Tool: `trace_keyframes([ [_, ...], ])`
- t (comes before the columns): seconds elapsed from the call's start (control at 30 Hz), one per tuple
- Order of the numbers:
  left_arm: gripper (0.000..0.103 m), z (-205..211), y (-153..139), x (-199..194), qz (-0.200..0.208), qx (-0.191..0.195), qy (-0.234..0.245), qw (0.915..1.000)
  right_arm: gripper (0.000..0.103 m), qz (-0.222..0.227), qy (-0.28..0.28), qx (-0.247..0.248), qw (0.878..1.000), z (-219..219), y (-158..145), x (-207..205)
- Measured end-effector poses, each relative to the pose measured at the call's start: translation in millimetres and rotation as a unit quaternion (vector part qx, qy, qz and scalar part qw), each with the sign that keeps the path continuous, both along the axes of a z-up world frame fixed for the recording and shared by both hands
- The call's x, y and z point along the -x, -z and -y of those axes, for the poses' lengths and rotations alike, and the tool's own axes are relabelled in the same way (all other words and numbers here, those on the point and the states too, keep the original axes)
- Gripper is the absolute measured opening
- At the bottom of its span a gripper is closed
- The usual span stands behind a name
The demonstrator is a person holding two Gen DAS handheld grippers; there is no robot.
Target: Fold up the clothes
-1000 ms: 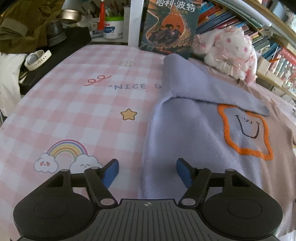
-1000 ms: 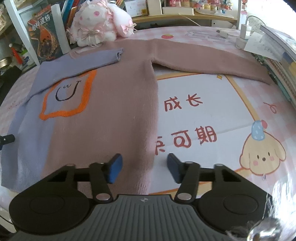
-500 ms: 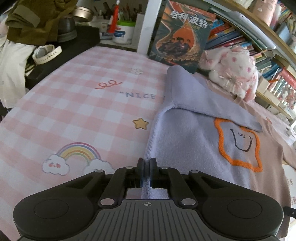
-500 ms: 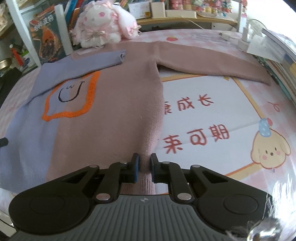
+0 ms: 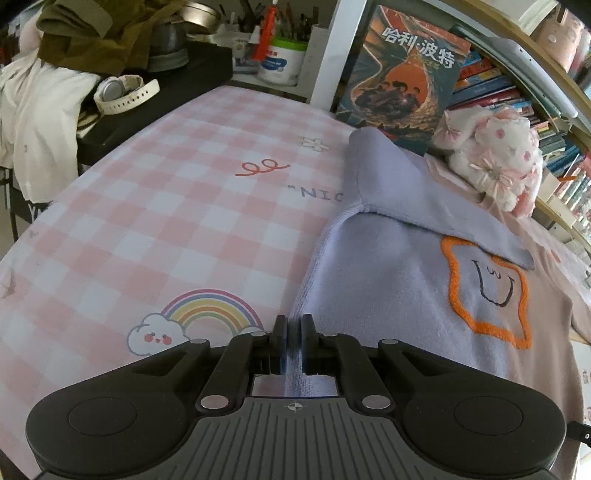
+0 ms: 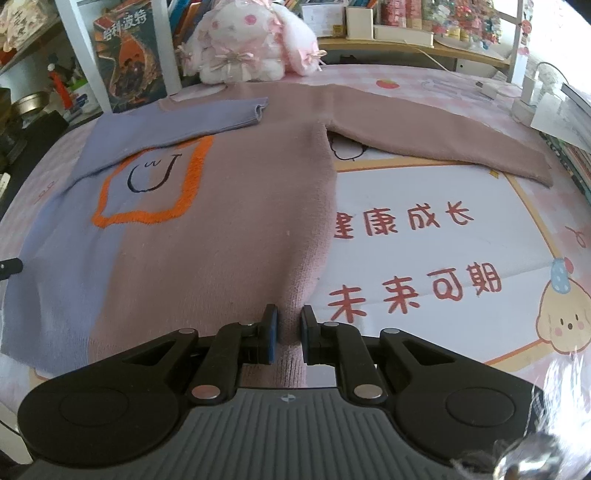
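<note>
Pink checked tablecloth (image 5: 155,206) covers the table, printed with a rainbow-and-cloud (image 5: 192,321), a star-less red squiggle (image 5: 260,168) and red Chinese characters (image 6: 417,291) plus a puppy cartoon (image 6: 565,317) near the right edge. White-pink plush bunny (image 6: 243,44) sits at the far edge, next to an upright book with orange cover art (image 5: 402,70). White watch (image 5: 125,92) lies on a black side surface off the far-left corner, by olive cloth (image 5: 85,33). Bookshelves (image 5: 517,92) behind. White charger (image 6: 528,92) at far right.

The book (image 5: 402,79) cover reads "哈利·波特", the pink checked cloth (image 5: 155,229) shows "NIC", and the table mat (image 6: 436,236) bears red "健康成长" above "未来可期", upside down to the camera.
</note>
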State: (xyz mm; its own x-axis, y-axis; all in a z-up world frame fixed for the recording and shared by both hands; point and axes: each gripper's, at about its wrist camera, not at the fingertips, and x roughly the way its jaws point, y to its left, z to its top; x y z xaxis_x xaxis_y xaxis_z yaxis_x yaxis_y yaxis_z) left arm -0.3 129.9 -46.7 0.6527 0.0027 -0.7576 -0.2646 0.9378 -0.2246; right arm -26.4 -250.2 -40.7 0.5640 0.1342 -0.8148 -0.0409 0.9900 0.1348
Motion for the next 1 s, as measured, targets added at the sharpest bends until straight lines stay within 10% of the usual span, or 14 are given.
trace_keyframes([
  [1.0, 0.006, 4.4, 1.1, 17.6, -0.002, -0.013, 0.052, 0.9986, 0.014, 0.003, 0.041, 0.004, 0.999, -4.6, 1.2, 10.3],
])
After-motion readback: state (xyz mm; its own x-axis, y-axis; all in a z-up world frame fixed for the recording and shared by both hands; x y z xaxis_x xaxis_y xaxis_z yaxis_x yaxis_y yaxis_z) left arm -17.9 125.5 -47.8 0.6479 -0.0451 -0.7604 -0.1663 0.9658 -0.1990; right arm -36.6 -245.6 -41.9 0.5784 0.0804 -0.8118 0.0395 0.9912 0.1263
